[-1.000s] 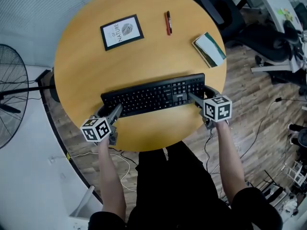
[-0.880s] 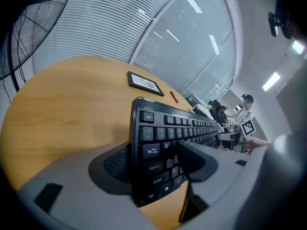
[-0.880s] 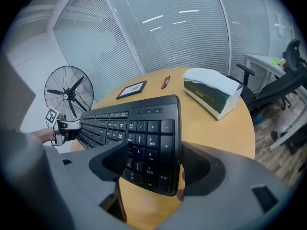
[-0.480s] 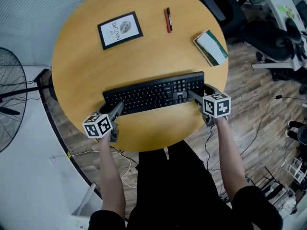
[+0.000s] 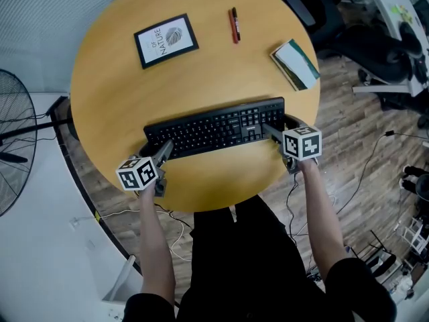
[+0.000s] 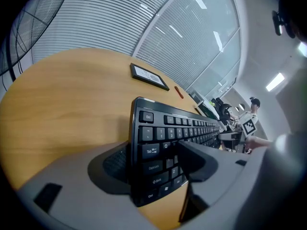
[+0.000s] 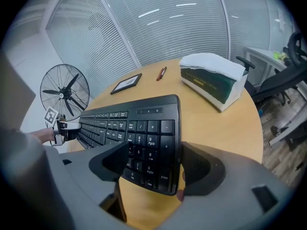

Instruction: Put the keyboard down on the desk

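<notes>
The left gripper (image 6: 153,159) is clamped on the left end of the keyboard (image 6: 165,138). One finger lies across the keys near Tab and Caps Lock; the other cups the end's outer edge. The right gripper (image 7: 156,164) grasps the opposite end the same way, one finger over the number pad and one pressed to the right edge beside the Enter key.

In the head view the keyboard (image 5: 214,129) spans the gap between the left gripper (image 5: 164,151) and the right gripper (image 5: 268,131), over the near part of the round wooden desk (image 5: 114,99). Whether its underside touches the wood cannot be told.

Well beyond the left fingertips lies a framed print (image 5: 166,40). Beyond the right fingertips lie a pen (image 5: 234,25) and a green-and-white pack (image 5: 295,64), all apart from the keyboard.
</notes>
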`<state>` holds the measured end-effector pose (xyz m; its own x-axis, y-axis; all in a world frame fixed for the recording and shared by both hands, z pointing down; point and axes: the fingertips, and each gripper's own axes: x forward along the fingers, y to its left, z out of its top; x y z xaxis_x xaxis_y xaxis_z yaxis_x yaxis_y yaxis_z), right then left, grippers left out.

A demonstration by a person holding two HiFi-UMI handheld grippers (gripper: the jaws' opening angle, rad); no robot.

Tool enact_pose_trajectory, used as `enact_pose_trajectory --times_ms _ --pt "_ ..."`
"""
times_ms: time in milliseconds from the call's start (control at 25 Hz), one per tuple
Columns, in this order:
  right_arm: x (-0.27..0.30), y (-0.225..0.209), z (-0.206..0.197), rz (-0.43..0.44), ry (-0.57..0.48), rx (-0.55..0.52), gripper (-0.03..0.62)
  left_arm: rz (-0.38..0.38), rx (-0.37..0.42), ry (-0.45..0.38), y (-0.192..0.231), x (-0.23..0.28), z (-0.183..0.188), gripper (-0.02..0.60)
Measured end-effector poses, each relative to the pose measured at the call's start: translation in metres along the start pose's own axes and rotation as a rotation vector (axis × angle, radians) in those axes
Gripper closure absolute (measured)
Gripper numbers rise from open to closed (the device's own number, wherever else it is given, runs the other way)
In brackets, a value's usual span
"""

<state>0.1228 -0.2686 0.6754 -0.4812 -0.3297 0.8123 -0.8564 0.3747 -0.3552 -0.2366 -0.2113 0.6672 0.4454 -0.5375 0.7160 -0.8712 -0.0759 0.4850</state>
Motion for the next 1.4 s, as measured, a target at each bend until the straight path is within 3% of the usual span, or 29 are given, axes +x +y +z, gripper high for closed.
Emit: enact_pose_trajectory --times_ms 720,1400 --pt "0.013 -0.006 -0.009 -0.045 0.017 0.031 0.244 0.028 -0.017 0.001 0.003 0.003 -0.003 0.291" --pt "0.012 -0.007 -0.011 -0.077 0.025 0.033 0.244 0.110 -0.031 0.013 0.006 0.002 -0.008 0.285"
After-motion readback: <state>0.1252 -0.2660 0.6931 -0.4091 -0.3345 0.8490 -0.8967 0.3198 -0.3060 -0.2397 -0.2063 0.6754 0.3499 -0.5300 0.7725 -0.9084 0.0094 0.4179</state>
